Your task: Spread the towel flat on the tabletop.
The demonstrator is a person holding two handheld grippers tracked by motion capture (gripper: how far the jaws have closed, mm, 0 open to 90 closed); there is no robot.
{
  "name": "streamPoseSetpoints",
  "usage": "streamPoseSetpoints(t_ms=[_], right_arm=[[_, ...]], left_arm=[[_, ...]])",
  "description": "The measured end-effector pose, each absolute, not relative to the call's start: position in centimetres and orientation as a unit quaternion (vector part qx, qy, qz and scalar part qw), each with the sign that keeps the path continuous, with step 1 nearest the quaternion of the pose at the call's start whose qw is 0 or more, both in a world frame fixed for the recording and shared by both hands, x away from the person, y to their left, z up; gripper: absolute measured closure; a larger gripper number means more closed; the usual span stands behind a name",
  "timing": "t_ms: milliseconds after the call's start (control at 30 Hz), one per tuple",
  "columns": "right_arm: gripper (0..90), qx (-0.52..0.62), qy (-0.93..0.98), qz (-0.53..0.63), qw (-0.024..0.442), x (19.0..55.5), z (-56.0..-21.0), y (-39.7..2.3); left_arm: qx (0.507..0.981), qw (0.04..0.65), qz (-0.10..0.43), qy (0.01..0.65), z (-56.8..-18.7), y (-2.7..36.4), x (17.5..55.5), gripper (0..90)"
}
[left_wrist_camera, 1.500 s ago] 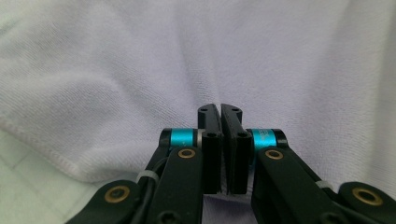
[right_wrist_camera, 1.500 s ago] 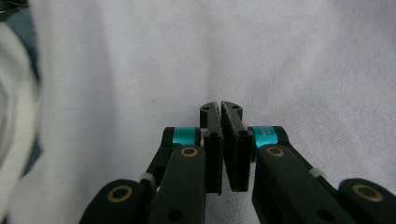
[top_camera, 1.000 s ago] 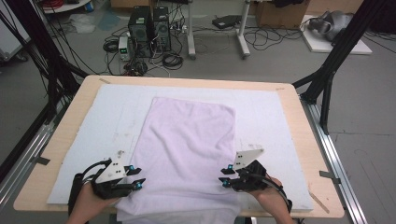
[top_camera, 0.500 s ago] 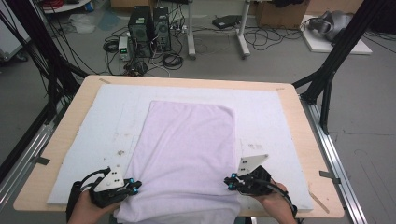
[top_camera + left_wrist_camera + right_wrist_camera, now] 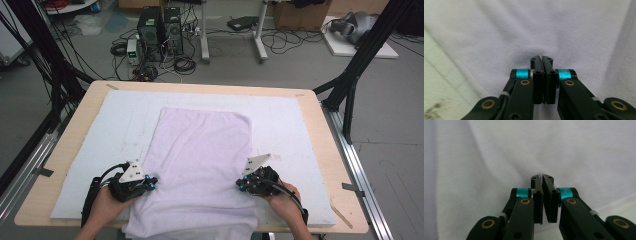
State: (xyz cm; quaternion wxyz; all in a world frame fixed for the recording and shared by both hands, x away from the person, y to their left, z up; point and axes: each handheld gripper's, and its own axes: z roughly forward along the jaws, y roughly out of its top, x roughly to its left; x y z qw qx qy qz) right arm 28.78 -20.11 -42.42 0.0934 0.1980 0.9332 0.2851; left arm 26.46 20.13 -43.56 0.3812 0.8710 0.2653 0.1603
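A pale lilac towel lies flat on the white mat, its near end hanging over the table's front edge. My left gripper sits at the towel's left edge near the front. Its jaws are shut with a small pucker of towel gathered at the tips. My right gripper sits at the towel's right edge opposite. Its jaws have just been closing and now pinch the towel at the tips. A hand holds each gripper from the near side.
The mat covers most of the wooden table; bare mat shows beside the towel. Black frame legs stand at the table's corners. Computers and cables are on the floor beyond the far edge.
Both grippers dipped toward the near edge, then came back a little further up the towel's sides. Their jaws have closed on the cloth. The towel lies as before.
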Motion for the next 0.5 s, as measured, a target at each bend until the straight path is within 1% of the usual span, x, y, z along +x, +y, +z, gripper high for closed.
streamPoseSetpoints(t_ms=[167, 200, 233, 300, 367, 400, 433, 500], right_arm=[[87.5, 0.22, 0.918, 0.297, 0.145, 31.7, -40.4, -19.7], [87.5, 0.226, 0.914, 0.3, 0.152, 32.3, -40.2, -19.8], [87.4, 0.234, 0.911, 0.302, 0.157, 32.9, -40.2, -20.0], [87.1, 0.251, 0.906, 0.305, 0.151, 34.0, -40.6, -20.4], [86.4, 0.268, 0.903, 0.302, 0.144, 35.0, -41.4, -20.6], [85.9, 0.276, 0.901, 0.304, 0.138, 35.4, -41.7, -20.7], [84.6, 0.279, 0.901, 0.304, 0.138, 35.7, -42.0, -20.8], [81.6, 0.282, 0.898, 0.308, 0.138, 36.0, -42.1, -20.9]], left_arm=[[0.843, 0.394, 0.227, 0.287, -41.8, 20.1, 29.3, 88.1], [0.837, 0.398, 0.236, 0.292, -41.5, 20.1, 30.0, 88.0], [0.831, 0.406, 0.234, 0.3, -41.3, 20.0, 30.8, 88.0], [0.83, 0.397, 0.247, 0.306, -41.5, 19.6, 32.1, 87.9], [0.833, 0.386, 0.24, 0.315, -42.1, 19.3, 33.3, 87.6], [0.835, 0.377, 0.246, 0.316, -42.5, 19.1, 33.8, 87.0], [0.835, 0.374, 0.246, 0.32, -42.8, 19.1, 34.1, 85.9], [0.831, 0.376, 0.244, 0.329, -43.0, 19.3, 34.5, 79.5]])
